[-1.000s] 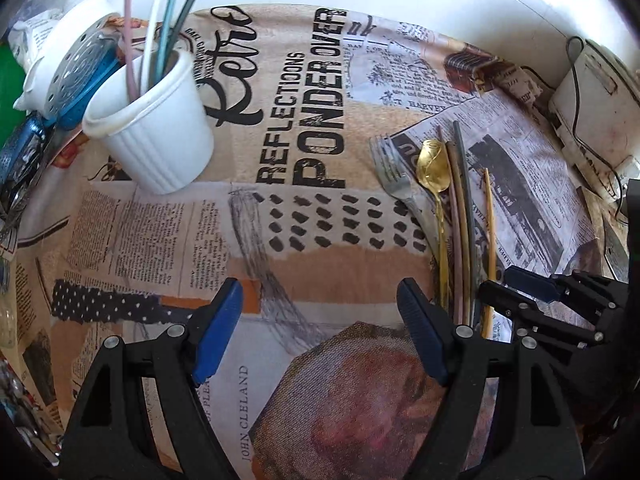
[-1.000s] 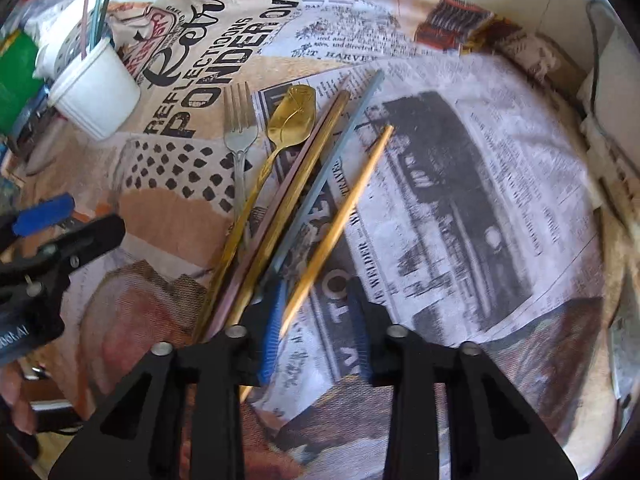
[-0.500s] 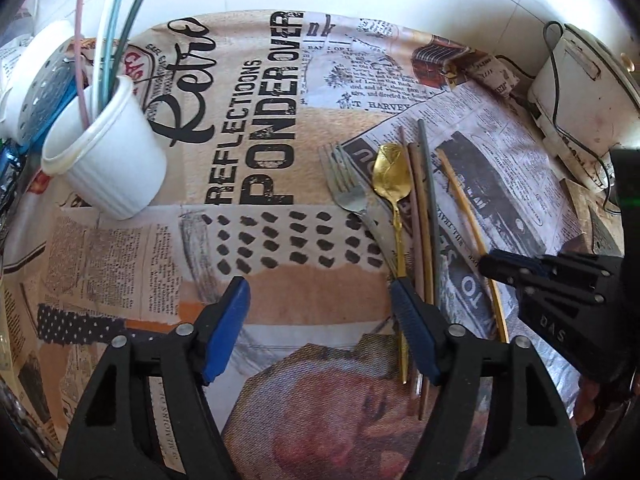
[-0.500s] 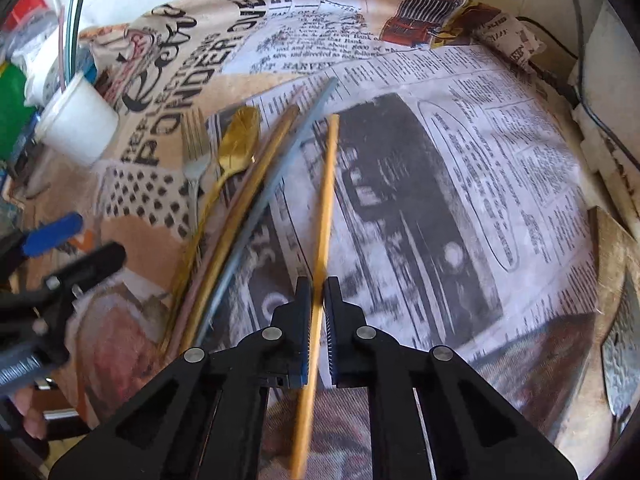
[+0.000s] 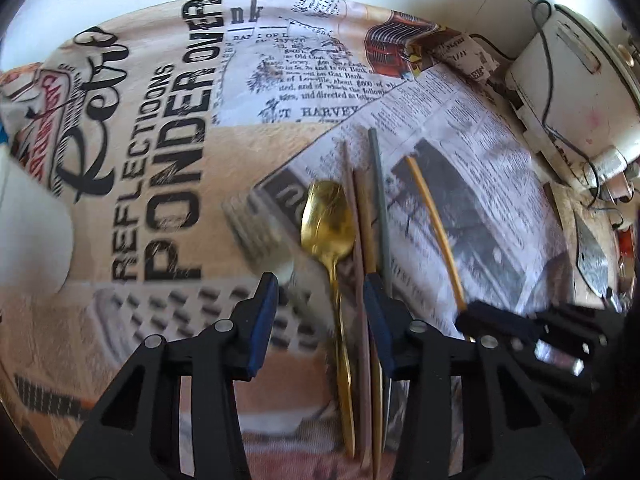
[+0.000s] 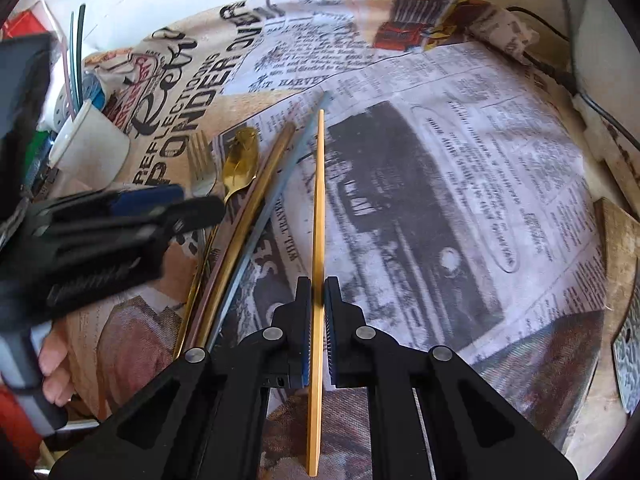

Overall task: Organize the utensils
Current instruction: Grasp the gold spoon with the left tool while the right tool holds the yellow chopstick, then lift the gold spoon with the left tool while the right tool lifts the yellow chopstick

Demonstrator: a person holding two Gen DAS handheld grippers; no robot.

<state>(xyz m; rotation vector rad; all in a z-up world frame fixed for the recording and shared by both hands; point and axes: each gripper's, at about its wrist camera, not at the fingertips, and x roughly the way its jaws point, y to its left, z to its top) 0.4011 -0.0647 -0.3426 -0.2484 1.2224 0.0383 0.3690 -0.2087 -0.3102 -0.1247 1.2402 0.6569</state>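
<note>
since the earlier frames the left gripper [image 5: 316, 312] has travelled across the printed cloth [image 5: 168, 168] toward the row of utensils, and its jaws have just been closing. they now stand at a medium gap astride the gold spoon [image 5: 329, 220] handle at lower centre of the left wrist view. the pads do not visibly press on it, so nothing is held there yet. the right gripper [image 6: 318, 304] has gone from loosely bracketing the yellow chopstick [image 6: 319, 216] to clamping it. in the right wrist view the chopstick runs straight up the centre of the frame between narrow jaws, apart from the others. the remaining utensils lie side by side on the cloth: fork [image 6: 200, 164], spoon, the brown chopstick pair [image 6: 256, 204] and the grey chopstick [image 6: 280, 188], centre left of that view. the white cup [image 6: 90, 148] with straws sits at upper left.

judgement: one piece is secured and a second grasp is being set up. motion blur in the left view suggests the left alignment is unsettled. closing now may also catch the neighbouring chopsticks.
</note>
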